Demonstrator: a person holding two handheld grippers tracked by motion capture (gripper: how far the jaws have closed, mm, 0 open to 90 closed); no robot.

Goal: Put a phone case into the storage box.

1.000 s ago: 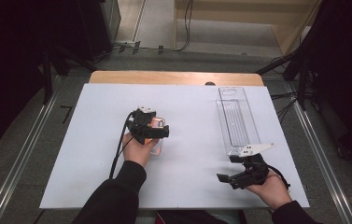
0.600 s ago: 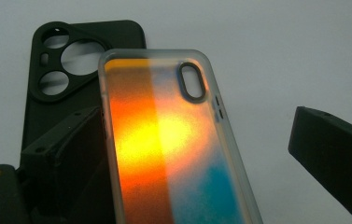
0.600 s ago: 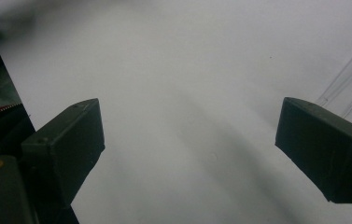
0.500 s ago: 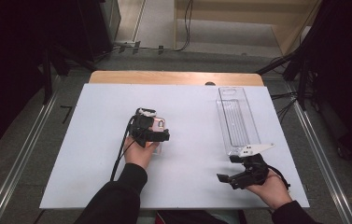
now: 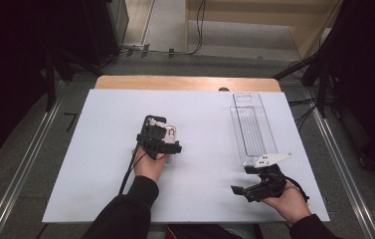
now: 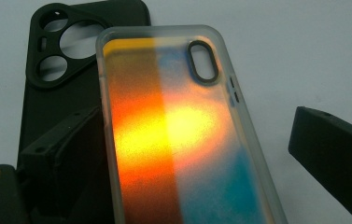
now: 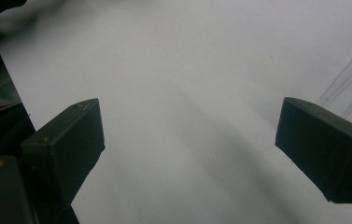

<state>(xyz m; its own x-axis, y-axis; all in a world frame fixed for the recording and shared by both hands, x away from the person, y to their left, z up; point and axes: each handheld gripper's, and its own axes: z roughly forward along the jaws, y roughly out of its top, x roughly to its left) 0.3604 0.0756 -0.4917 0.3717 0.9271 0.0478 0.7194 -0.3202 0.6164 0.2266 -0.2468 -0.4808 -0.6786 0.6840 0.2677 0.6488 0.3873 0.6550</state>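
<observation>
- The left gripper is held over two phone cases near the middle of the white table; its jaws stand wide apart, gripping nothing.
- The translucent case, tinted orange, yellow and blue, lies between those jaws, nearer the left jaw than the right.
- The black case lies just beside it, partly beneath its edge, with the camera cut-outs at the far end.
- Probable step in hand: closing on the translucent case. Centre the jaws across its long sides before closing, and keep the left jaw clear of the black case so that only one case is taken.
- The thin flexible rim may bow under pressure; close gently and grip mid-length.
- The right gripper hovers low over bare table at the near right, jaws wide open and empty.
- The clear plastic tray lies just beyond the right gripper, well apart from both cases.
</observation>
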